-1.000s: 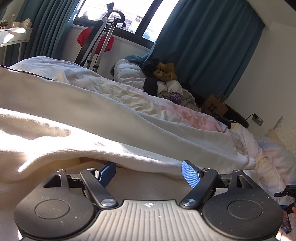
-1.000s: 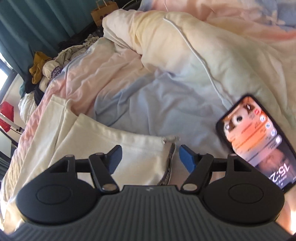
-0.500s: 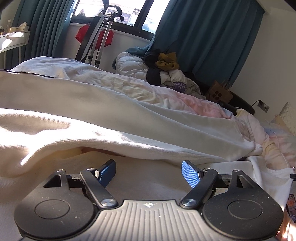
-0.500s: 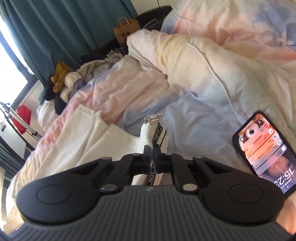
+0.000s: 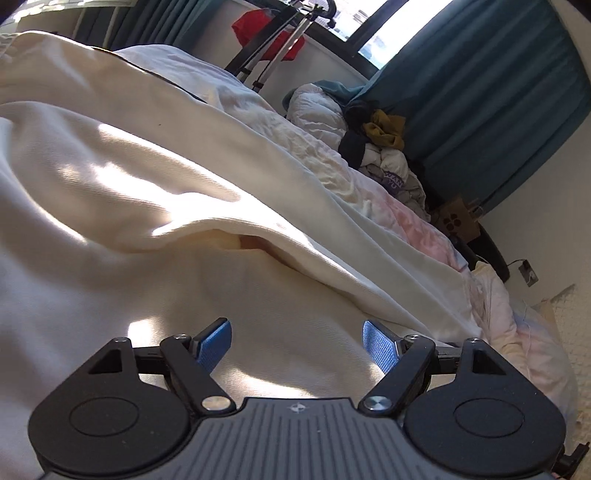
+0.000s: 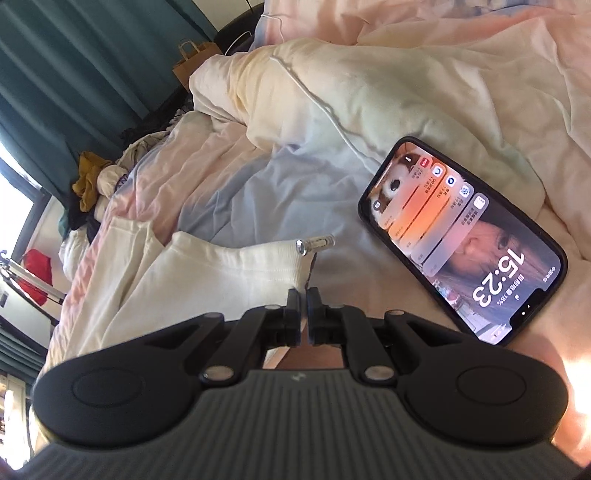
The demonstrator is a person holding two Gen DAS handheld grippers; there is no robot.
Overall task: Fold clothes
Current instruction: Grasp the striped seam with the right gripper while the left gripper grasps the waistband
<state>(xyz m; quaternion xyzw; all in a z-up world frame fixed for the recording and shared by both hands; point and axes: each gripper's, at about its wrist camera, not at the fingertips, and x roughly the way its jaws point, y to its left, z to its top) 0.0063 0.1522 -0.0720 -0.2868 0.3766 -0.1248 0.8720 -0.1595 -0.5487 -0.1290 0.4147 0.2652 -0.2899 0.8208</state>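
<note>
Two grippers are on my feeds, and they stand very differently. My right gripper (image 6: 304, 295) has its jaws pressed together at the corner of the cream garment (image 6: 221, 273). The fabric's edge and a strip of printed tape run down into the pinch, so I read that as a grip on the cloth. Just beyond the tips, at twelve o'clock, a small silver cord tip (image 6: 314, 244) pokes out of the hem. At two o'clock from the jaws a phone (image 6: 465, 236) lies face up on the pastel duvet (image 6: 295, 177), screen lit, apart from the garment.

My left gripper (image 5: 297, 341) stands wide open, blue pads (image 5: 378, 349) well apart, nothing pinched. It hangs low over the same cream garment (image 5: 147, 206), which fills my view from nine o'clock round to one; whether the pads touch the cloth I cannot tell. A thick fold crosses ahead of the tips at twelve, with sunlight lying in patches on it. Farther off at one o'clock sits a pile of clothes (image 5: 376, 147) against the teal curtain (image 5: 498, 92), and at twelve a red cloth (image 5: 269, 33) hangs by the window on a metal stand (image 5: 273, 55).
</note>
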